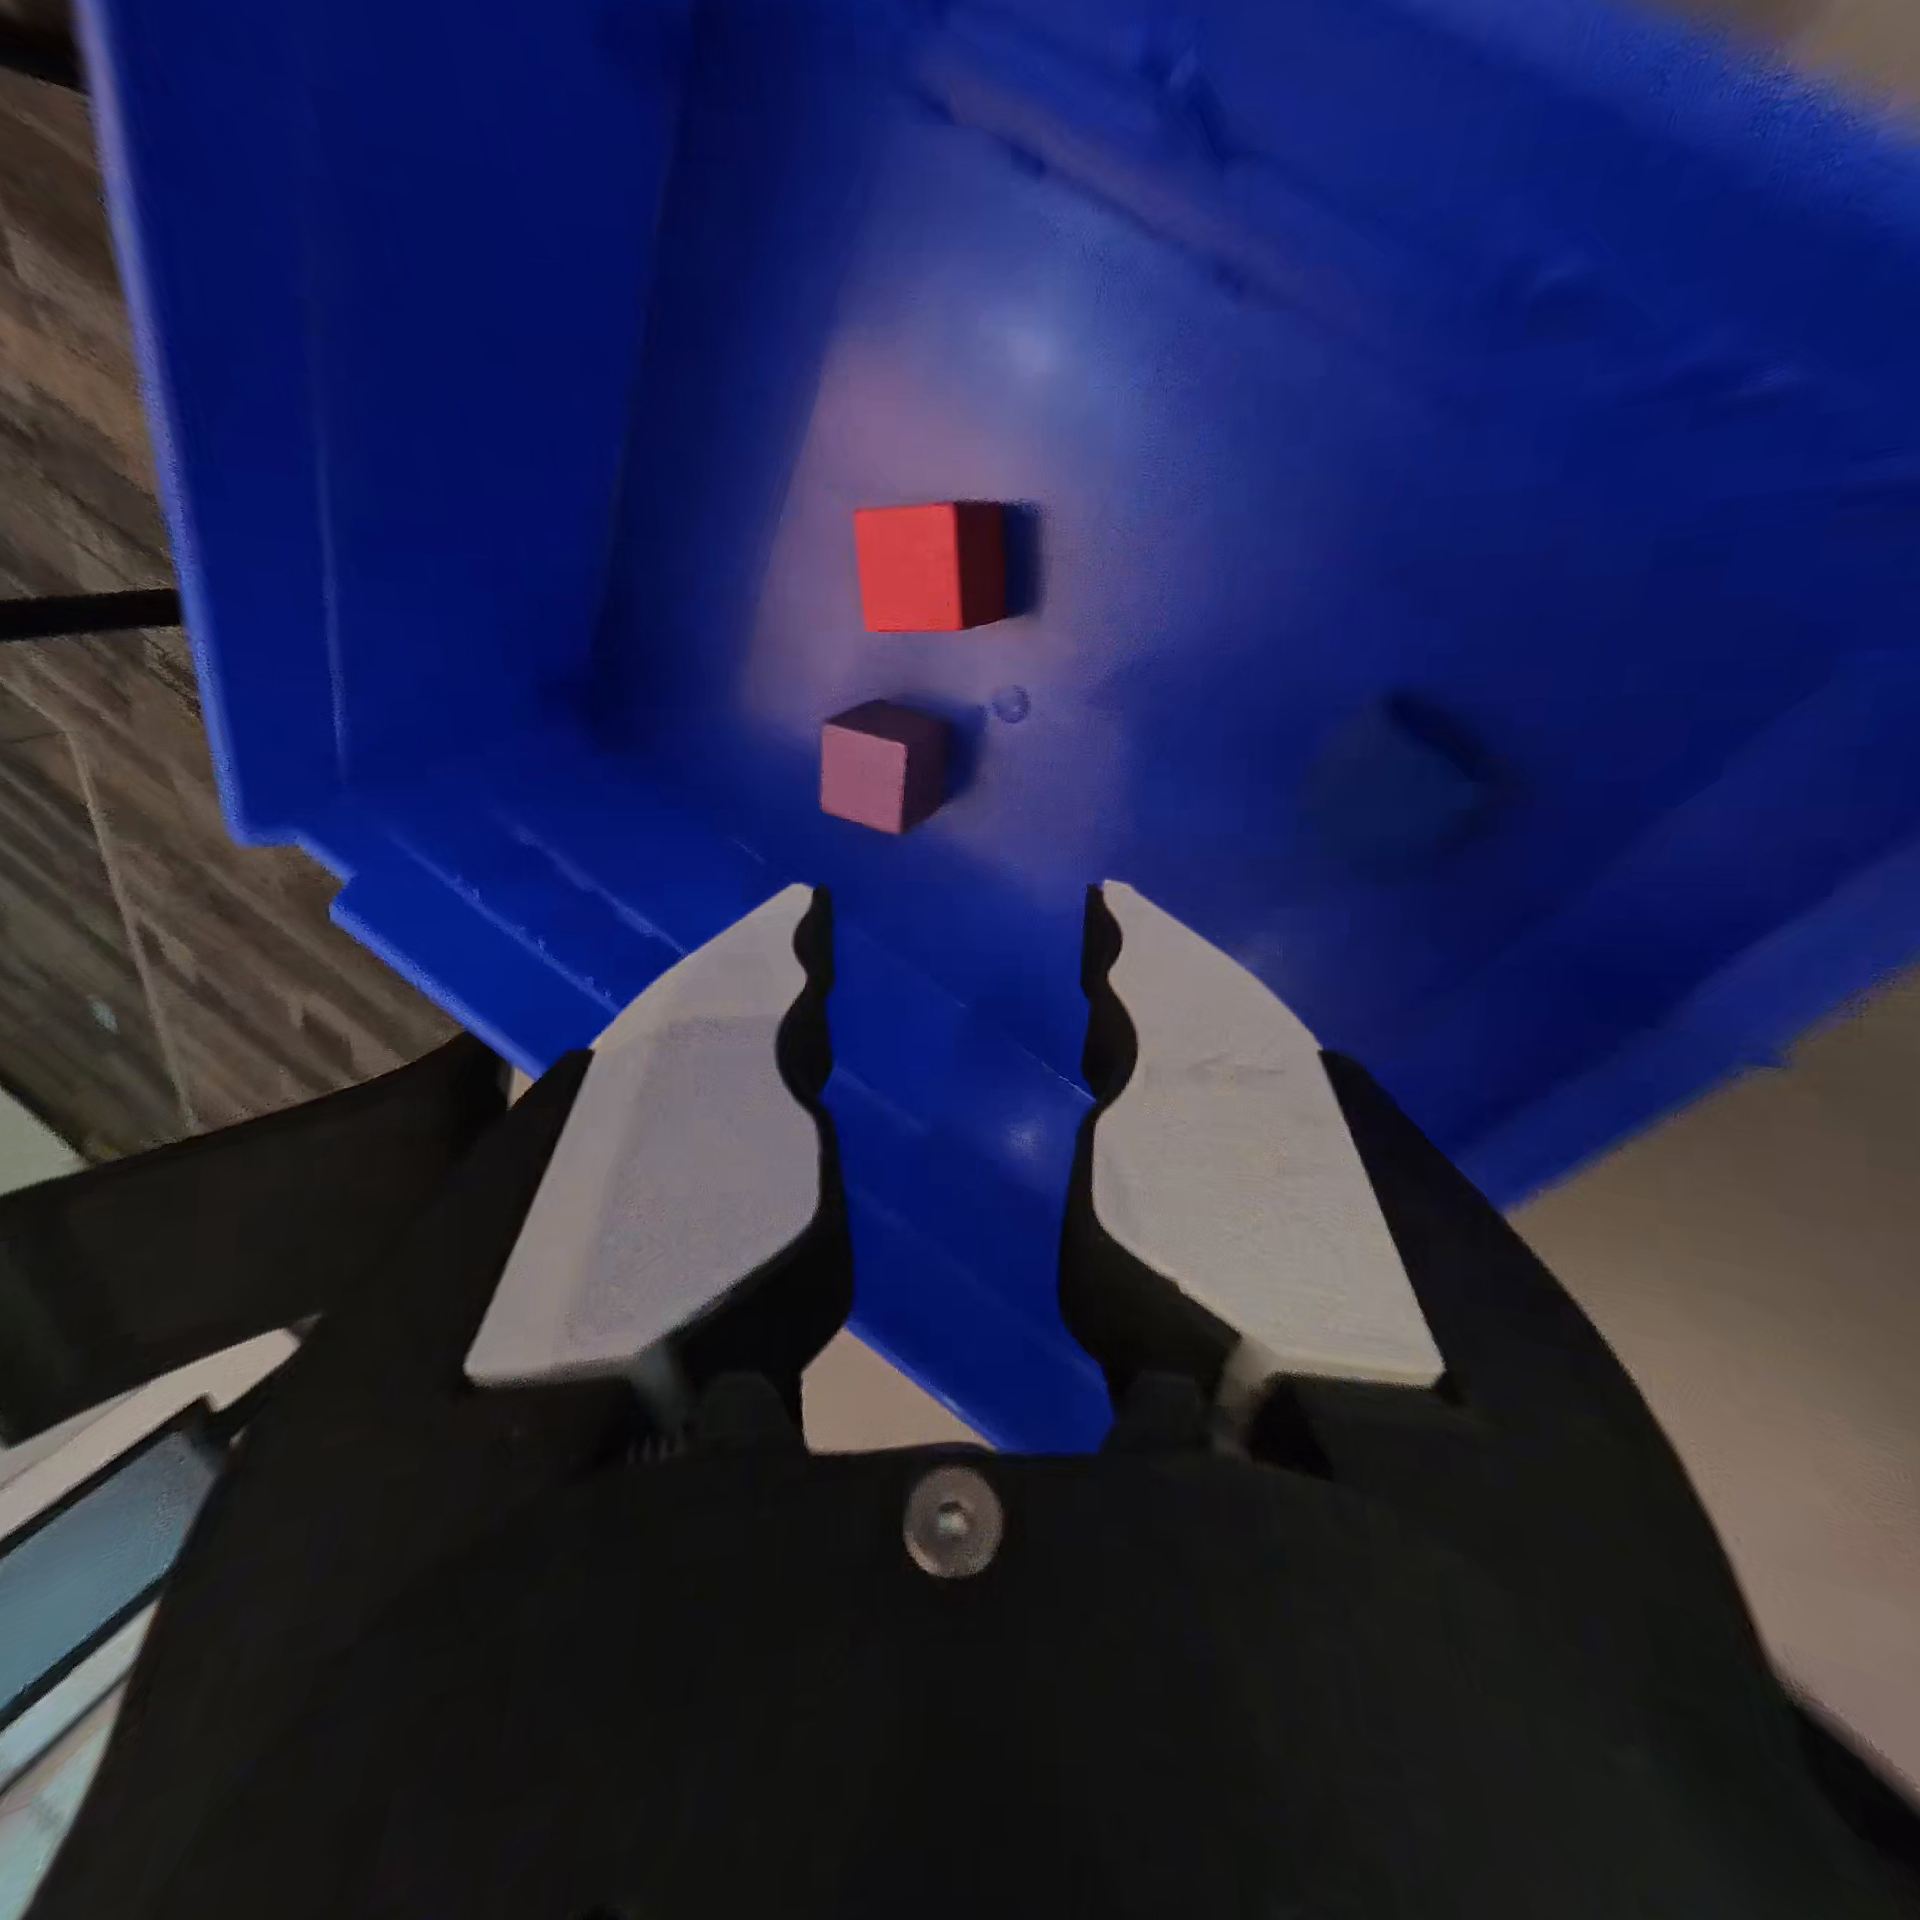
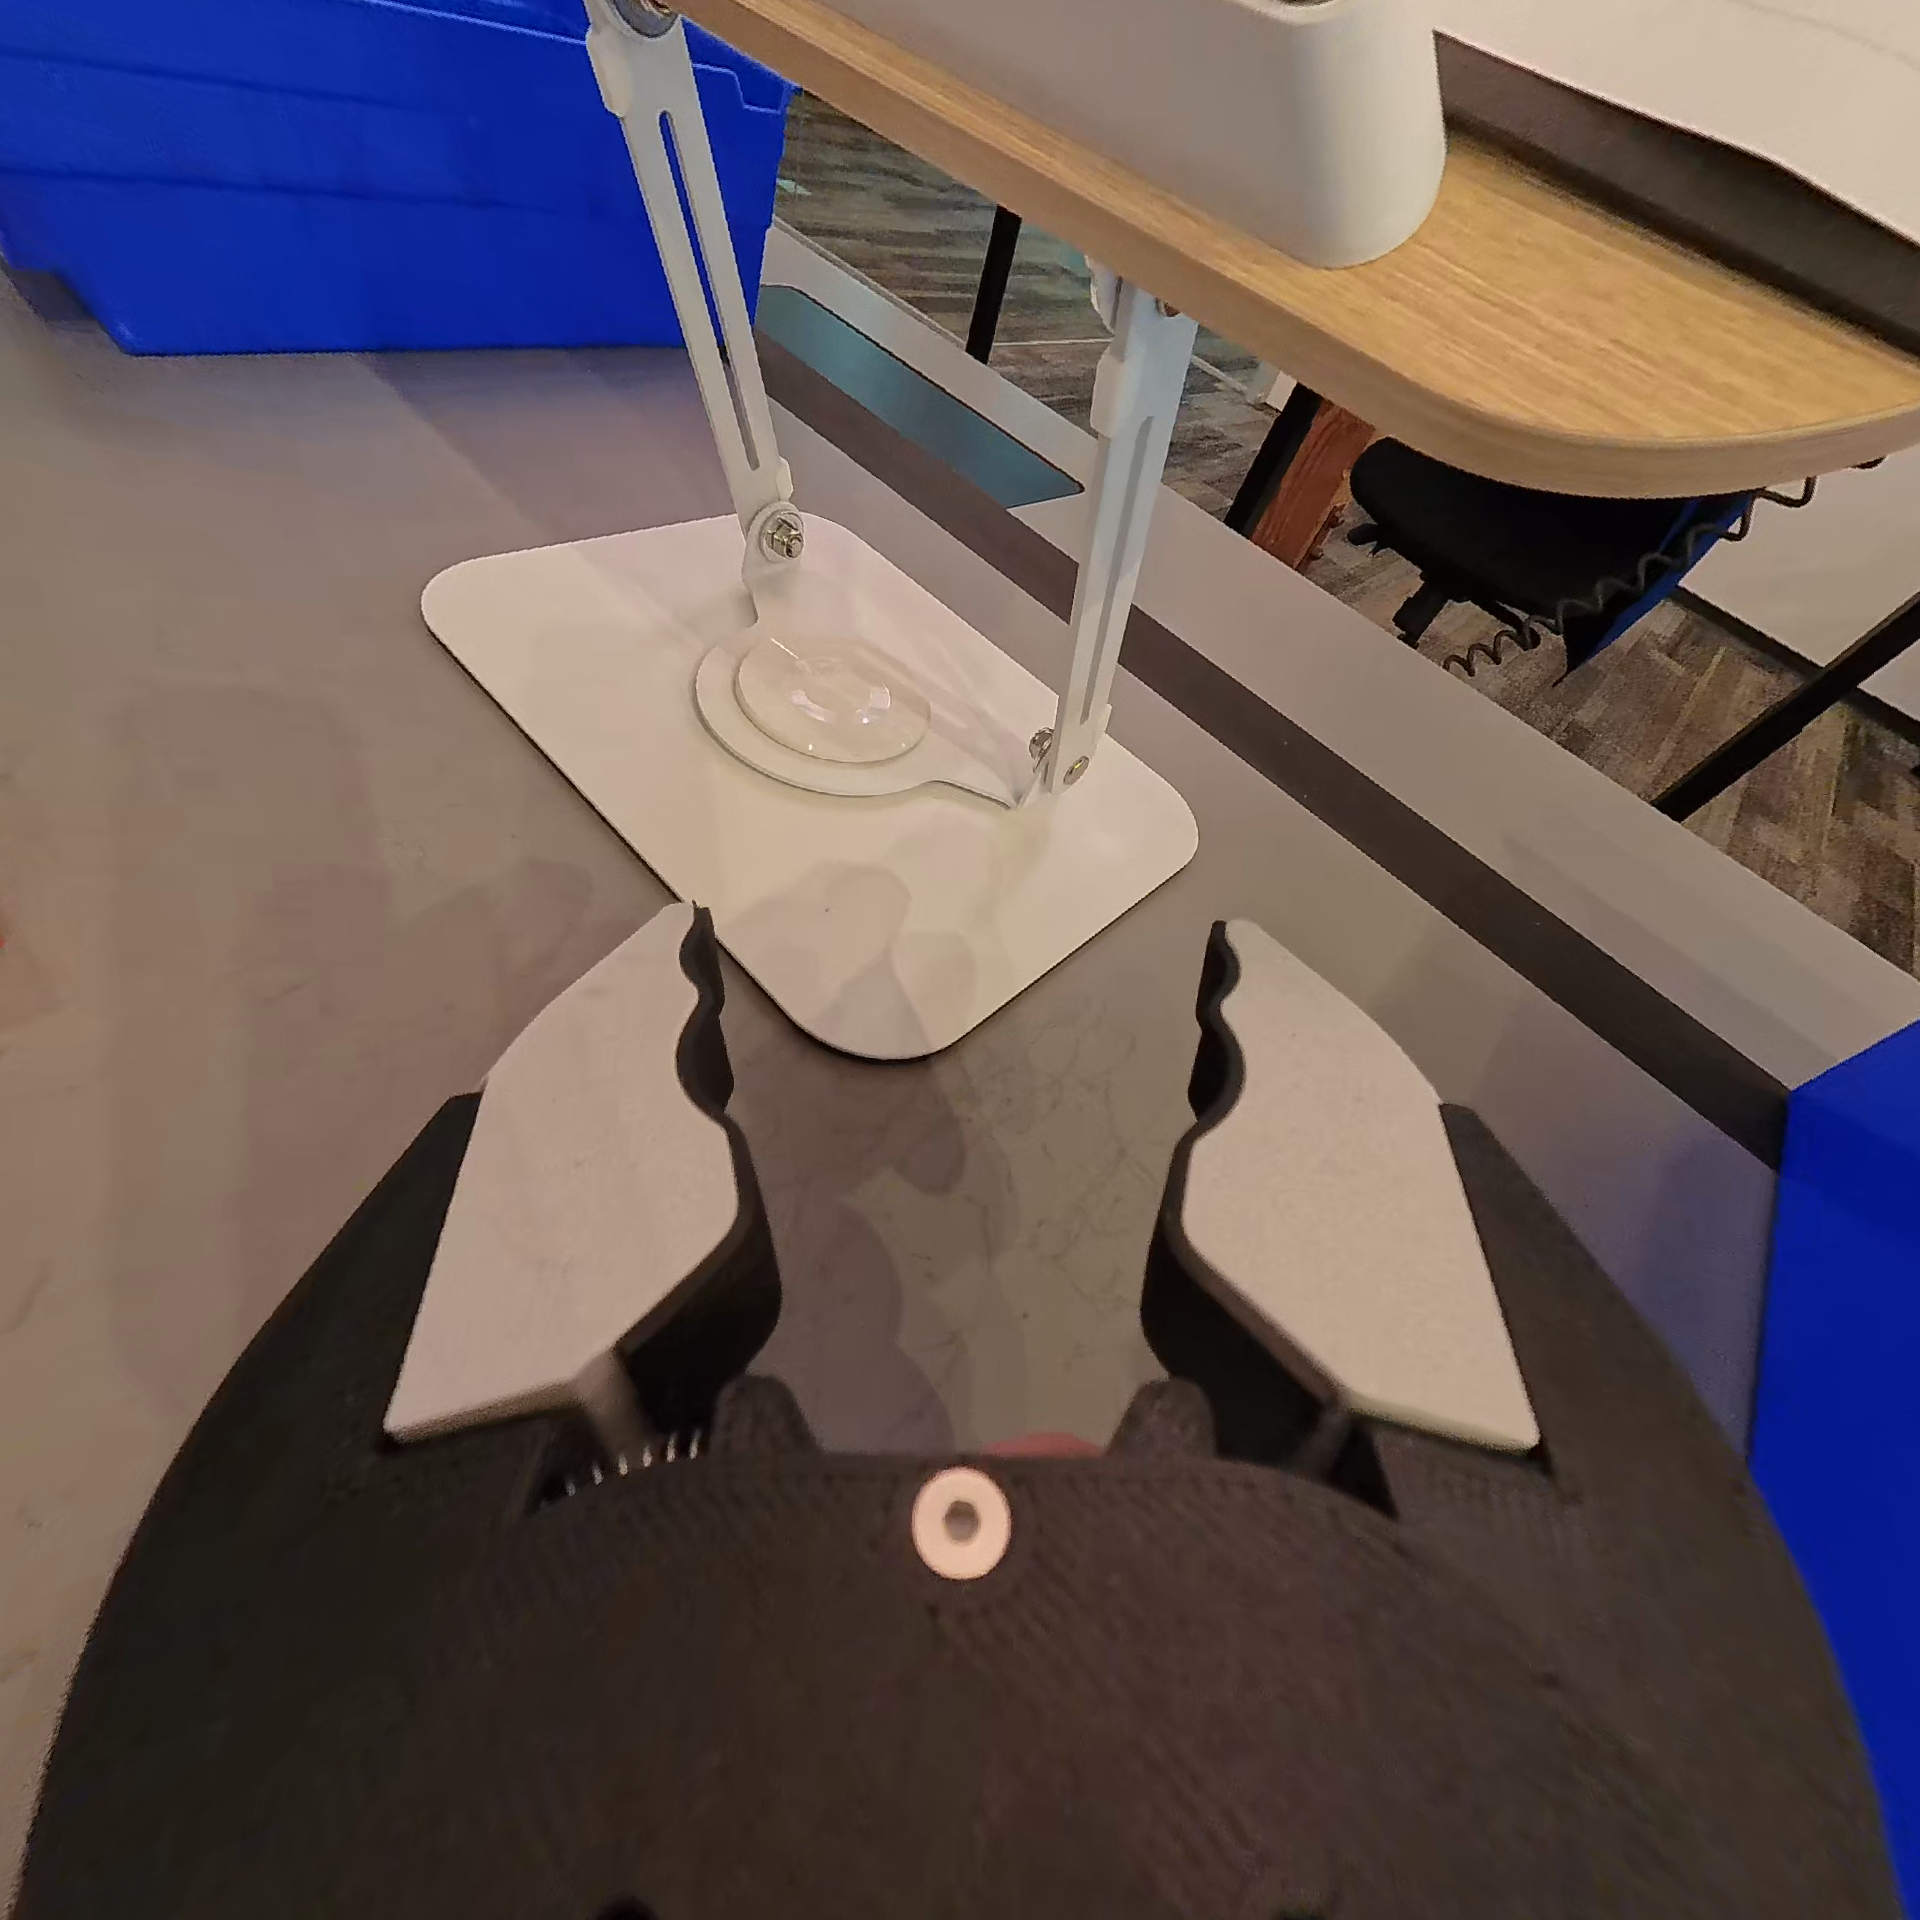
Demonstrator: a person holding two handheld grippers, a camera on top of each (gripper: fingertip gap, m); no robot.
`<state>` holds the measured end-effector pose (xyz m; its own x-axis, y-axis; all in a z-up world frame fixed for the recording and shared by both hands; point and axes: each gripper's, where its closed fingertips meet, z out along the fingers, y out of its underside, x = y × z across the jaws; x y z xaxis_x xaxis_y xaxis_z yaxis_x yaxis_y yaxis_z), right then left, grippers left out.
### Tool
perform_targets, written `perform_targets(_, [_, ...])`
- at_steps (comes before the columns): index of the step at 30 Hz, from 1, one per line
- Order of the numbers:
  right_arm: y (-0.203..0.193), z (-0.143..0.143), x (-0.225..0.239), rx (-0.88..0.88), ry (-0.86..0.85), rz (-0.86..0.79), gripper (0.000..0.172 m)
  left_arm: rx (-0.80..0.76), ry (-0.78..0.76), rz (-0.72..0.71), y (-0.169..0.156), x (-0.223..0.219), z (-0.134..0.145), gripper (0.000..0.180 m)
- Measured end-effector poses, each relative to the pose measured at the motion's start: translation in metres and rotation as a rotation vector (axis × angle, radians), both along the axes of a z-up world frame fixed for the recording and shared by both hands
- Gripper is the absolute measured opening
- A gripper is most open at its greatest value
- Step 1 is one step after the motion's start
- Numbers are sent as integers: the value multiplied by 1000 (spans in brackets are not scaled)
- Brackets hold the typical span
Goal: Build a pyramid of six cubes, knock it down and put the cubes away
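L gripper [image 1: 954,894] sits at lower centre of the left wrist view, over the near rim of a blue bin [image 1: 1351,312] that fills most of the frame. Jaws parted, nothing between the pads, only bin wall shows through the gap, so released/empty. Bin probably there as the put-away container, w/ the gripper held above it to drop cubes in.

Inside the bin, mid-frame: red cube [image 1: 928,567] and just below it a purple cube [image 1: 881,777], apart from each other, both on the bin floor. A darker blue cube-like shape [image 1: 1397,795] at mid-right, blurred, prob a blue cube but can't confirm. Other cubes not visible in either view.

R gripper [image 2: 956,920] at lower centre of the right wrist view, jaws wide apart, empty, over a grey table [image 2: 260,831]. Ahead of it, centre frame, a white stand base [image 2: 883,935] w/ two slotted legs carrying a wooden shelf [image 2: 1507,343] at upper right. Blue bin again at upper left. R looks parked, out of the way.

Judgement: put-away phase, part done.
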<state>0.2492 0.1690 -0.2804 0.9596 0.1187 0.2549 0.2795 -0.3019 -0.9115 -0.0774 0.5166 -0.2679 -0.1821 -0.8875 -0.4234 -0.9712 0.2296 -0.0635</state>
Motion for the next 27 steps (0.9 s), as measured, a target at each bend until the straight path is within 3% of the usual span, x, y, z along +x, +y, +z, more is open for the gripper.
perform_targets(6, [0, -1, -1, -4, -2, 7, 88, 4, 144, 5, 42, 5, -48, 48])
perform_targets(15, [0, -1, -1, -8, -1, 9, 88, -73, 155, 5, 50, 11, -67, 29])
perform_targets(18, [0, -1, -1, -7, -1, 8, 88, -74, 155, 13, 44, 6, -58, 29])
perform_targets(21, [0, -1, -1, -8, 0, 8, 88, -42, 125, 40, 30, -6, -29, 29])
perform_targets(27, [0, -1, -1, -8, -4, 7, 88, 25, -78, -22, -60, -20, 42, 28])
